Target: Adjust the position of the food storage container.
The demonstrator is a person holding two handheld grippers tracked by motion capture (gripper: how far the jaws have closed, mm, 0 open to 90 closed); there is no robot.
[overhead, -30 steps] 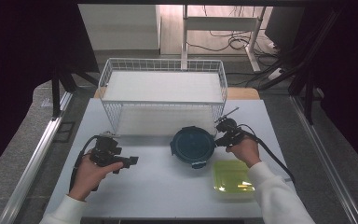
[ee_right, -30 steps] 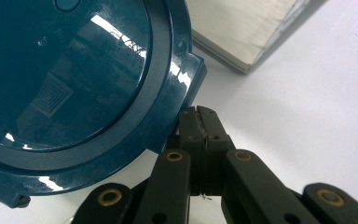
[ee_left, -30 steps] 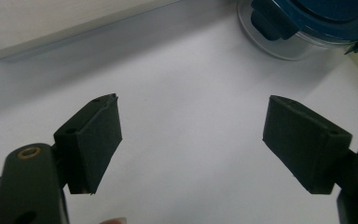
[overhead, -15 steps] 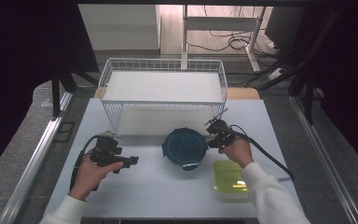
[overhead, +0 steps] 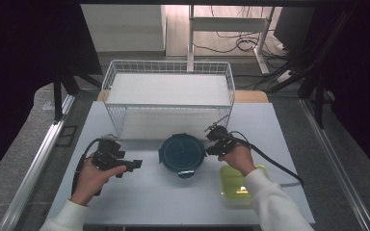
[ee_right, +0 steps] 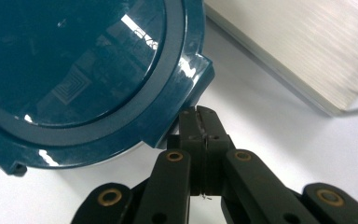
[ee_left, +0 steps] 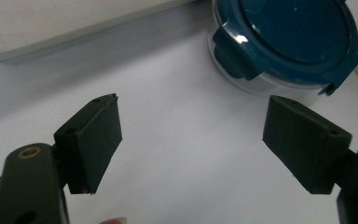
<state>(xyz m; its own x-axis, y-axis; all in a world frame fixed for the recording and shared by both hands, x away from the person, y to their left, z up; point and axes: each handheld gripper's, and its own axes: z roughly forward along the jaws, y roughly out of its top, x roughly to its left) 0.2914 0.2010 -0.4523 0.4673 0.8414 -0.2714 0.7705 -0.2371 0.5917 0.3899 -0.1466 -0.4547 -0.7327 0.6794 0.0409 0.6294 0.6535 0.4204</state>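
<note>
Right tool [ee_right: 200, 114] has its jaws pressed flat together, nothing between them, tip butted against a latch tab on the rim of the round blue-lidded container [overhead: 182, 153]. Reads as a push, not a grab: closed jaws make a stiff poker for sliding the container across the surface [overhead: 139, 202]. From the high view the tool sits at the container's right side, so any shove goes toward the left edge.

Container sits mid-surface, just in front of the wire basket [overhead: 168, 91] at the far edge. Lid on, clear body below it, side latches look folded down.

Left tool [ee_left: 191, 135] is spread wide, empty, held low over bare surface near the left edge, jaws aimed at the container but well apart from it. My guess: parked as the receiver, mouth wide enough to take the container's rim or a latch once it comes closer.

Yellow-green lidded box [overhead: 238, 183] lies near the front right corner, partly under the right forearm, not involved.

Risk: pushing on a tab off-centre could spin the container instead of sliding it.
</note>
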